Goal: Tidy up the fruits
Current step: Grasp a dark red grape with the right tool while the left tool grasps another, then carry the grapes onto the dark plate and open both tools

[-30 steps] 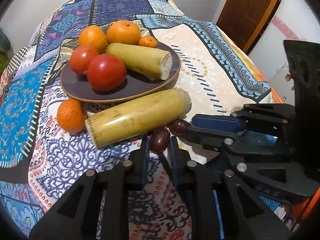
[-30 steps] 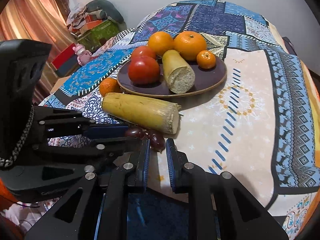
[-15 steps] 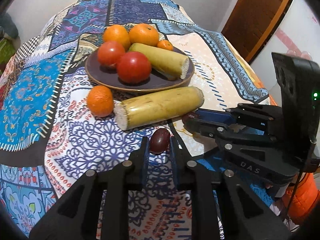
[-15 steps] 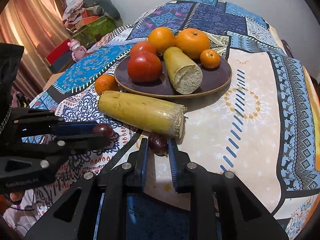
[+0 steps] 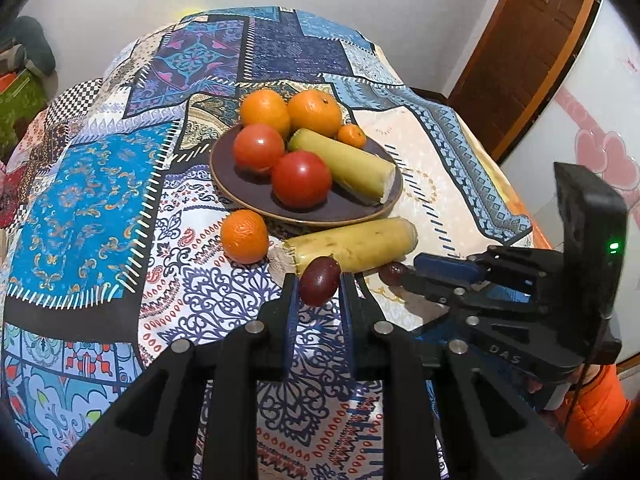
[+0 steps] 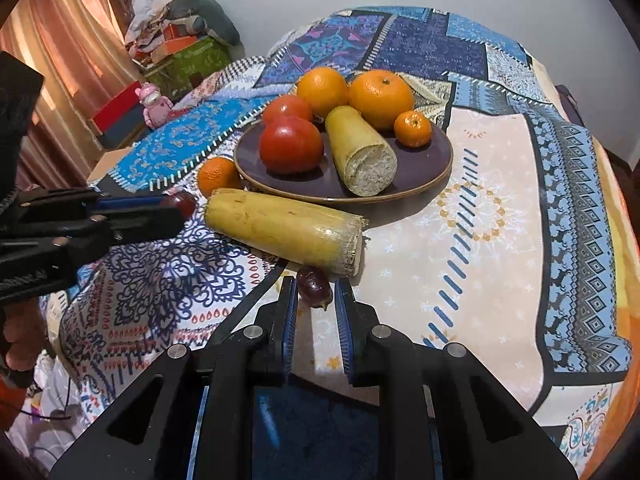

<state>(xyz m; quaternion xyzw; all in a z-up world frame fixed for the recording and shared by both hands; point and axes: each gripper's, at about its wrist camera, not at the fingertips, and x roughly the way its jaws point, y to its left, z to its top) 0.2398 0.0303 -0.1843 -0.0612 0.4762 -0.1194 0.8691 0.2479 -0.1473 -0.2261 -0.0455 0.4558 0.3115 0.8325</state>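
On the patterned patchwork cloth a dark purple plate with a tan rim holds two red tomatoes, two large oranges, one small mandarin and a pale yellow-green cane piece with a rough, whitish cut end. Just in front of the plate lies a longer cane piece, yellowish with faint brown specks and a fibrous cut end, and beside its far end a loose mandarin rests on the cloth near the plate's rim. The left gripper has its jaws drawn narrow onto a smooth, glossy dark-red date, gripped at the fingertips and lifted clear of the cloth. The right gripper is pinched just as narrow around a second date, browner and more wrinkled, which sits low at the cloth right by the long cane piece's cut end; whether it is off the cloth cannot be told.
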